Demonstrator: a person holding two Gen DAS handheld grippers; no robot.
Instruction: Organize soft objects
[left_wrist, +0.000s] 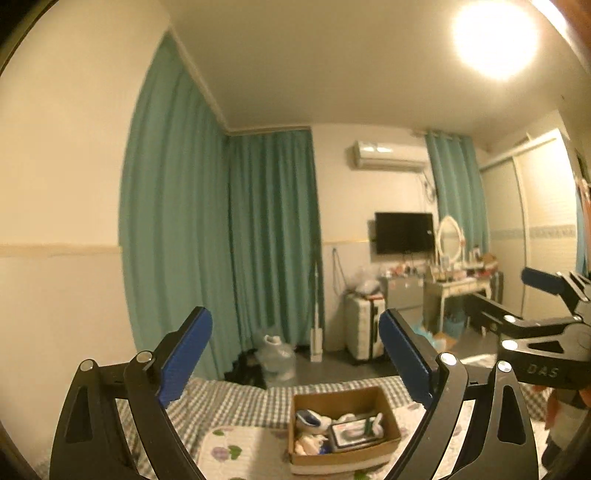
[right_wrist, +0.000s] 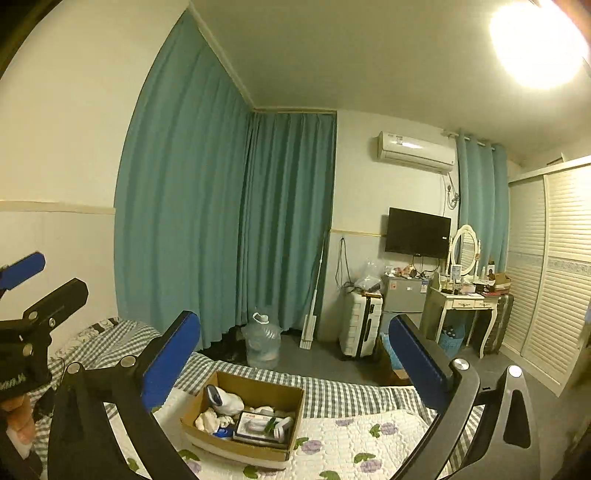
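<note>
Both grippers, left (left_wrist: 295, 354) and right (right_wrist: 295, 362), hang wide apart and empty above the bed (right_wrist: 332, 395). The box (right_wrist: 255, 387) of soft things lies below and ahead of both, neither clearly nearer.

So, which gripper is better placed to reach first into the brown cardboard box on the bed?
Probably left: the brown cardboard box sits between the open left gripper fingers there; for the open right gripper it lies left of centre.
</note>
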